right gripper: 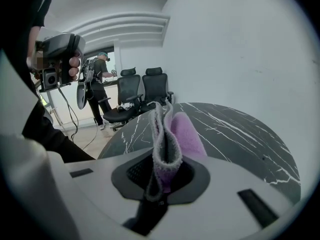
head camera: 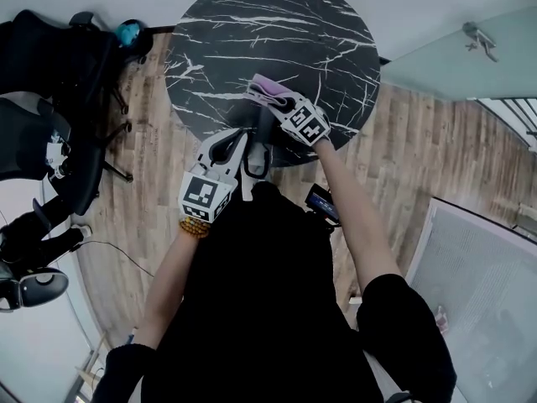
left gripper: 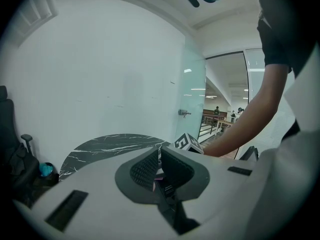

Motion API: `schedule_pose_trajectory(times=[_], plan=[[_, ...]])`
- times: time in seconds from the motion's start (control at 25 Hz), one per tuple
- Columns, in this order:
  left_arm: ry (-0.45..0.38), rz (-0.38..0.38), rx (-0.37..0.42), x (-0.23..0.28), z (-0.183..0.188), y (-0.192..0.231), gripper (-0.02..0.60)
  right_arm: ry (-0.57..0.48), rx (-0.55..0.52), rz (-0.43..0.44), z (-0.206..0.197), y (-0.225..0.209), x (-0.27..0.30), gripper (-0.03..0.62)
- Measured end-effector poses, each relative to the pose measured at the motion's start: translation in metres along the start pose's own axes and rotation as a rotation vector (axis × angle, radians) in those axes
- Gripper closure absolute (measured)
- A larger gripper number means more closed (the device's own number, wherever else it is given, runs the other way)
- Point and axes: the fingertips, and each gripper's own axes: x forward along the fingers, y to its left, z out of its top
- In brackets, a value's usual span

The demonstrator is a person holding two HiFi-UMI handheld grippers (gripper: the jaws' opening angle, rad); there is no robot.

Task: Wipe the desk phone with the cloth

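Cloth [right gripper: 169, 134], lilac with a grey edging, is clamped folded between the jaws of the right gripper [right gripper: 162, 171] and stands up out of them. It is held over the near part of a round black table [head camera: 252, 23] veined in white. The left gripper [left gripper: 159, 156] is held just beside the right one, near the table's near edge. Its jaws are drawn together, with nothing gripped between them. Black office chairs [head camera: 50, 99] are seen left of the table.

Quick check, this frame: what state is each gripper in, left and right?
Left gripper: fingers closed together, nothing gripped.
Right gripper: closed on the purple cloth.
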Motion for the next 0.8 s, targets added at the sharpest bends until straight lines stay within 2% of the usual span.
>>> schedule_pose_trajectory(times=[0.8], plan=[[0.011,-0.006,-0.008,-0.002,-0.009,-0.006,0.555,0.021,0.062,0.008,-0.014,0.017,0.004,0.539]])
